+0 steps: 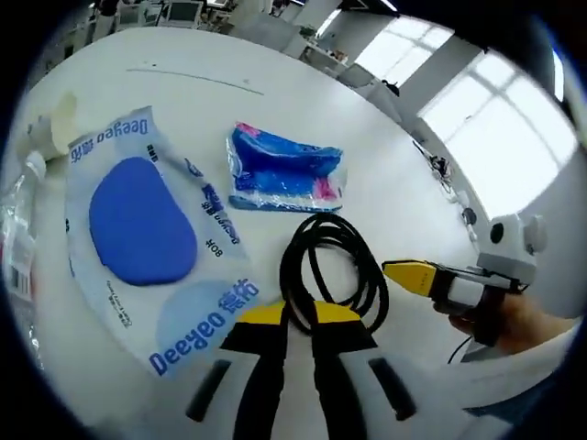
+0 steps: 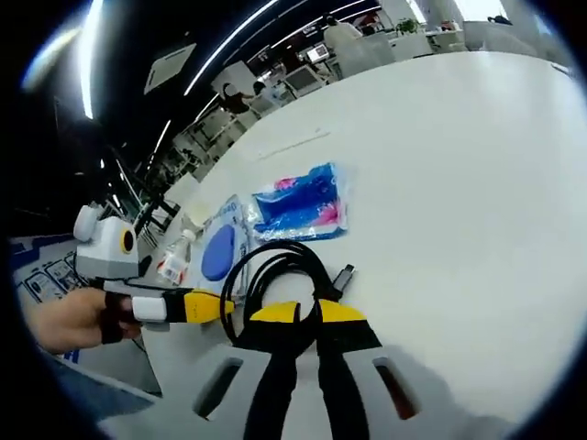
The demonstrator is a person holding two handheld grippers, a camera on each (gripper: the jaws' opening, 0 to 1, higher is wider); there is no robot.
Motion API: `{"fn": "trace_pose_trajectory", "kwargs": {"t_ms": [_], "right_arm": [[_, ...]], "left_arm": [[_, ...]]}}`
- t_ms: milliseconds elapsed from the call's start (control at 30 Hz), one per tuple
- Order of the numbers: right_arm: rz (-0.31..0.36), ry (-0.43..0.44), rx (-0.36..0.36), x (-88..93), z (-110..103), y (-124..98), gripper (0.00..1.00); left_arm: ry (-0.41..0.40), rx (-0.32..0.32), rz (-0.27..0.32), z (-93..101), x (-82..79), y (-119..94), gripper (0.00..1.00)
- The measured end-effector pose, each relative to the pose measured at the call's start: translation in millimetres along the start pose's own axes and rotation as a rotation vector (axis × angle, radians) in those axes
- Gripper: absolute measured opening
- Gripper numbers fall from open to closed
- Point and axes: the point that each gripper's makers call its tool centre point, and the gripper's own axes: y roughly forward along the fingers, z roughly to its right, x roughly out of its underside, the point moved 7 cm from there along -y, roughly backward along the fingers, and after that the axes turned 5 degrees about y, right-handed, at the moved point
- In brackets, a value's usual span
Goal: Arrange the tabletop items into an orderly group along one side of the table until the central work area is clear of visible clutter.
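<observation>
While both grippers meet at a coiled black cable [image 1: 332,266] on the white bench [image 1: 220,101], the left gripper [image 1: 301,316] pinches its near loop; the right gripper [image 2: 308,313] is narrowly parted over it. Beside it lie a Deeyeo pouch [image 1: 151,243] holding a blue pad [image 1: 140,220], and a blue packet [image 1: 286,170].

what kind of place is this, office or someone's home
Most likely an open-plan office or lab, not a home: a big white table stands in a hall with more desks and monitors behind it, long ceiling strip lights, large windows and people at workstations.
</observation>
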Motion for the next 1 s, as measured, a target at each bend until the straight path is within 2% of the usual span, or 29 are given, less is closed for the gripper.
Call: {"fn": "trace_pose_trajectory", "kwargs": {"t_ms": [133, 267, 367, 467, 500, 567, 633, 700, 800, 833, 867, 1000], "right_arm": [[0.024, 0.014, 0.000, -2.5, 3, -5, 0.16], [0.041, 0.005, 0.004, -4.0, 4, -10, 0.32], [0.056, -0.004, 0.000, -5.7, 5, -12, 0.45], [0.071, -0.018, -0.007, -7.2, 5, -14, 0.58], [0.073, -0.024, -0.011, -7.3, 4, -14, 0.61], [0.071, -0.031, -0.020, -6.7, 2, -16, 0.66], [0.068, -0.035, -0.029, -5.0, 1, -17, 0.67], [0.061, -0.039, -0.035, -2.9, 0, -18, 0.68], [0.053, -0.045, -0.034, 0.0, -1, -20, 0.70], [0.052, -0.043, -0.033, 0.2, 0, -20, 0.70], [0.052, -0.037, -0.033, 0.3, 0, -21, 0.70], [0.053, -0.028, -0.029, 0.0, 1, -23, 0.70]], "left_arm": [[0.090, -0.021, -0.010, 3.4, 1.4, -7, 0.18], [0.199, -0.071, 0.017, 2.7, 2.3, -16, 0.29], [0.235, -0.081, 0.053, 4.4, 0.1, -20, 0.47], [0.257, -0.106, 0.092, 4.8, -4.1, -24, 0.70], [0.262, -0.111, 0.112, 4.8, -6.5, -26, 0.75], [0.256, -0.097, 0.138, 6.2, -9.4, -31, 0.77], [0.269, -0.099, 0.170, 7.8, -12.5, -36, 0.79], [0.298, -0.111, 0.209, 7.3, -15.2, -38, 0.84], [0.255, -0.123, 0.271, 3.3, -16.6, -40, 1.00], [0.242, -0.113, 0.247, 1.7, -13.6, -42, 0.98], [0.219, -0.114, 0.244, -0.3, -12.7, -41, 0.99], [0.221, -0.122, 0.248, -1.6, -11.8, -44, 1.00]]}}
